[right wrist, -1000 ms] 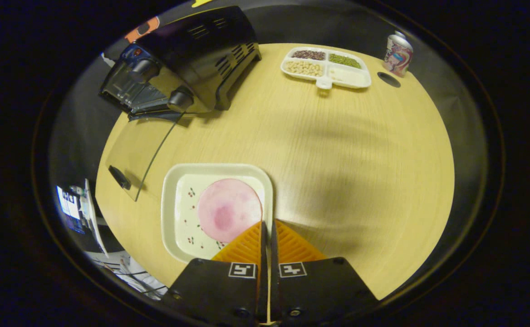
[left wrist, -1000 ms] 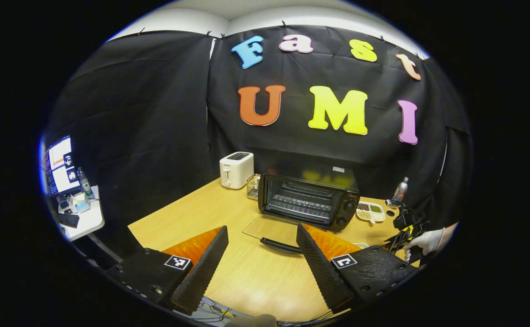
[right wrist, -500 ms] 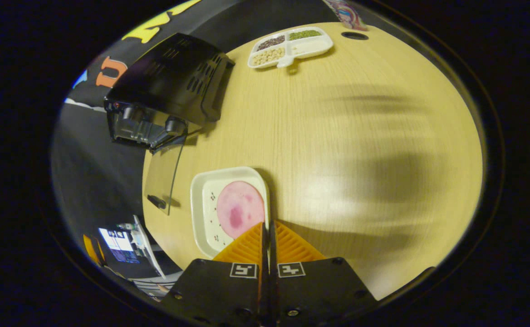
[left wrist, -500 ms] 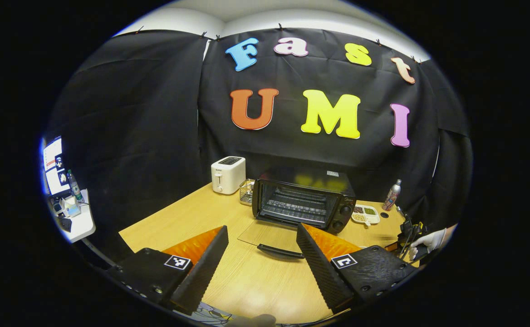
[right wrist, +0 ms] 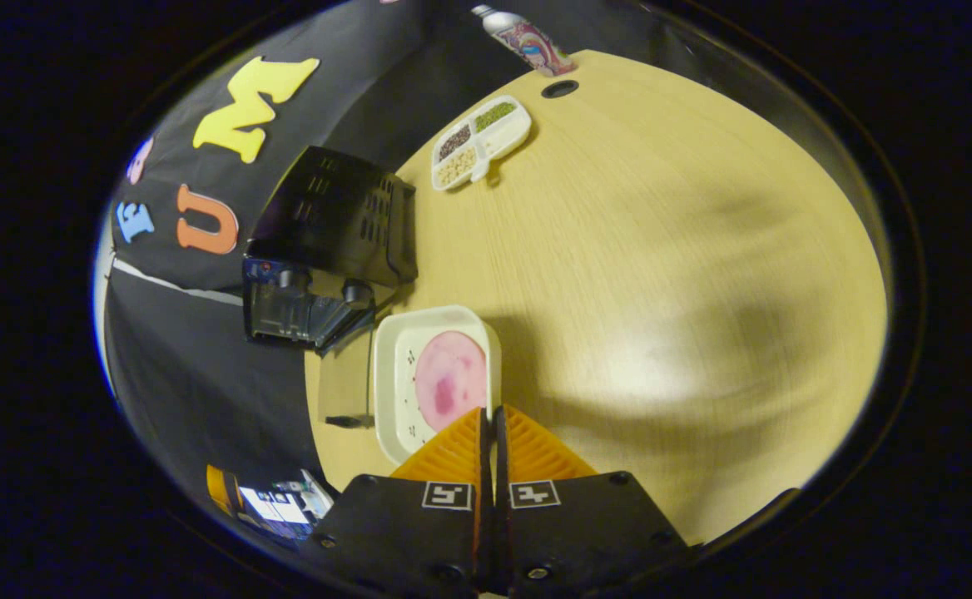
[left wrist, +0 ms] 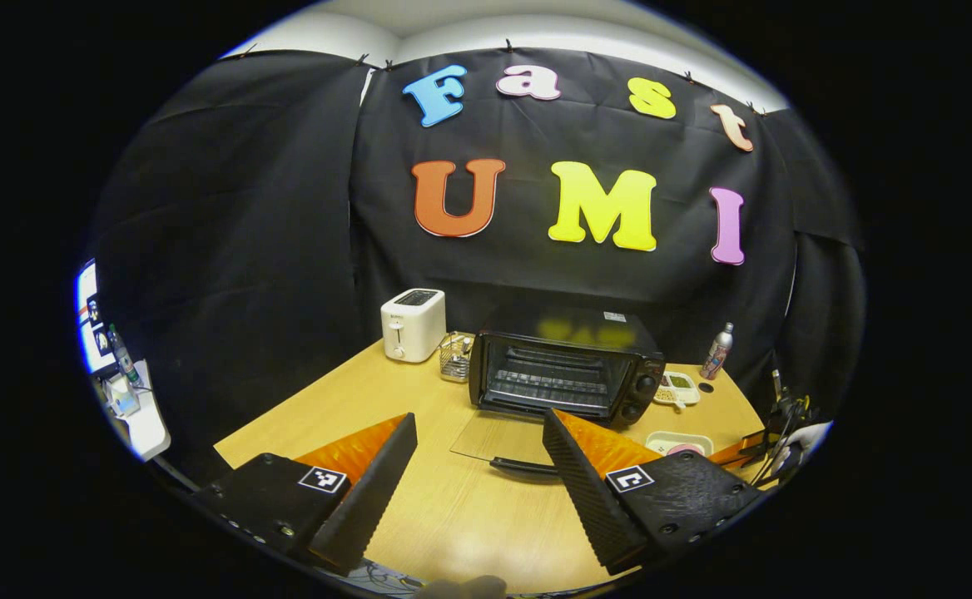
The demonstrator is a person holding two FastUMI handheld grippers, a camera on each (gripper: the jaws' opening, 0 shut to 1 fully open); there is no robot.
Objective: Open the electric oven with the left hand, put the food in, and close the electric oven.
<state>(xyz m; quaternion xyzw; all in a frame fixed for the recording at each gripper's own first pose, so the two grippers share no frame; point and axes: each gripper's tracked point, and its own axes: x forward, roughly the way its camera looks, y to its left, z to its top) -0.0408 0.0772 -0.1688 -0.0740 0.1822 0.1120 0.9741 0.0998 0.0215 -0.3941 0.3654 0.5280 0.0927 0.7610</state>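
1. Here, the electric oven (left wrist: pixel 565 373) stands at the far side of the wooden table (left wrist: pixel 419 499), its glass door (left wrist: pixel 498 434) dropped flat toward the near edge, the dark handle (left wrist: pixel 523 467) at the door's front lip and the wire rack bare inside.

2. The left gripper (left wrist: pixel 479 487) hangs back from the oven with its jaws spread wide and nothing between them.

3. The right gripper (right wrist: pixel 491 433) has its jaws pressed together on the near rim of a white plate (right wrist: pixel 394 374) that carries the food, a round pink slice (right wrist: pixel 450 384); the plate sits to the right of the open door, close to the oven's control-knob end.

4. A white toaster (left wrist: pixel 411 324) and a small wire basket (left wrist: pixel 454 356) stand left of the oven; a divided snack tray (right wrist: pixel 479 141) and a bottle (right wrist: pixel 528 39) lie at the far right.

5. The step in hand appears to be carrying the plate to the oven mouth, with the door already down.

6. The grip is on one edge only, so the plate may tip and let the slice slide off if the gripper rolls.

7. A low approach could knock the plate's far rim against the lowered door or the oven's front frame.

8. The plate looks wide for the opening, so a skewed entry could jam against the rack sides.
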